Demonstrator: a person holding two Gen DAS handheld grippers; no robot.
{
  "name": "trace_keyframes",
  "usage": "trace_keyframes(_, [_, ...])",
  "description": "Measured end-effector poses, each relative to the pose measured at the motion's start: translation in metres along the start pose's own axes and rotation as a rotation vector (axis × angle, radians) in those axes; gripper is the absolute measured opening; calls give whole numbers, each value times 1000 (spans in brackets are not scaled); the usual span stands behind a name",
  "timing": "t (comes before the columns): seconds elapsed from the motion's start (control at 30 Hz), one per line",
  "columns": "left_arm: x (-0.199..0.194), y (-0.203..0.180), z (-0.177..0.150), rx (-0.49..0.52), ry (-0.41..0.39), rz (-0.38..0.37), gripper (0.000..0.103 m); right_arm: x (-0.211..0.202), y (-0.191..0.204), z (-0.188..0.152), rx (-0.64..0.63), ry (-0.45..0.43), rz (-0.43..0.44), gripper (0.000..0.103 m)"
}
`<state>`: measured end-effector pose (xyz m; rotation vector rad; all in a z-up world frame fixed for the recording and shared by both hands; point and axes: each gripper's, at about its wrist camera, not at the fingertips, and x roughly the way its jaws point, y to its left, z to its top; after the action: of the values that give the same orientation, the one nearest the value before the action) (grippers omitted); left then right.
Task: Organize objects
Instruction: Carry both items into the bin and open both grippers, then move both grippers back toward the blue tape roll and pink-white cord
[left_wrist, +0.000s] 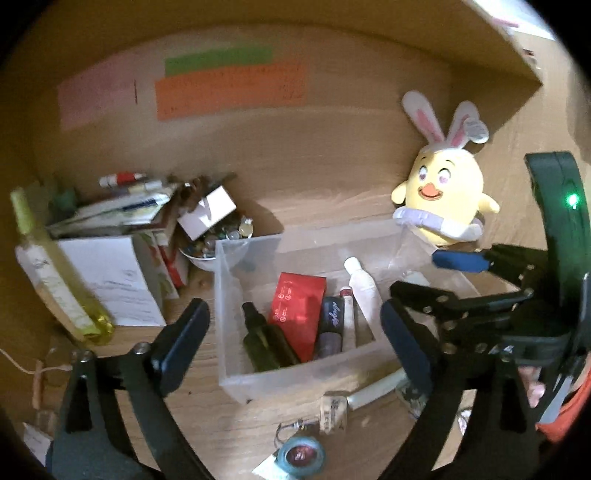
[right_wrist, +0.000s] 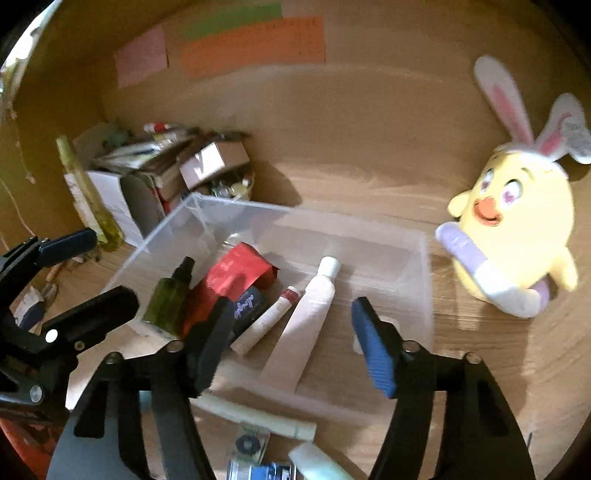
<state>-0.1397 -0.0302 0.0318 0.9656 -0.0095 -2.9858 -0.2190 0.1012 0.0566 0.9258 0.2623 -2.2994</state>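
A clear plastic bin (left_wrist: 258, 380) (right_wrist: 421, 258) sits on the wooden desk. It holds a red box (left_wrist: 297, 314) (right_wrist: 232, 277), a dark green bottle (left_wrist: 264, 341) (right_wrist: 168, 299), a black tube (left_wrist: 332, 321), a small white tube (right_wrist: 267, 319) and a large white tube (left_wrist: 364, 291) (right_wrist: 308, 317). My left gripper (left_wrist: 291, 332) is open and empty above the bin's near side. My right gripper (right_wrist: 291, 339) is open and empty over the bin; it also shows in the left wrist view (left_wrist: 424, 273). A white tube (left_wrist: 373, 393) (right_wrist: 255, 415) lies in front of the bin.
A yellow chick plush with bunny ears (left_wrist: 443, 199) (right_wrist: 517, 236) stands right of the bin. A pile of boxes, papers and a bowl of beads (left_wrist: 210, 240) sits at the left, with a yellow-green bottle (left_wrist: 55, 273) (right_wrist: 88, 192). Small items (left_wrist: 301, 454) lie near the desk's front.
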Motion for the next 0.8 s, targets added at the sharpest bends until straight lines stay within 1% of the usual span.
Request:
trace_keyframes(0.1, [-16, -3, -8, 20, -17, 11, 98, -20, 0, -8, 4, -26, 5, 76])
trace_keyframes(0.2, [-26, -3, -19, 16, -15, 6, 98, -38, 1, -20, 0, -47, 7, 80])
trace_keyframes(0.4, [-32, -3, -44, -8, 32, -25, 98, -60, 1, -55, -3, -52, -15, 81])
trace_keyframes(0.57, [-28, -2, -72, -34, 112, -55, 98, -63, -4, -93, 57, 9, 41, 81])
trace_keyframes(0.7, [-23, -2, -94, -48, 167, -53, 98, -61, -2, -119, 73, 55, 51, 81])
trace_keyframes(0.8, [-20, -1, -105, -59, 191, -53, 98, -60, 3, -136, 66, 86, 56, 81])
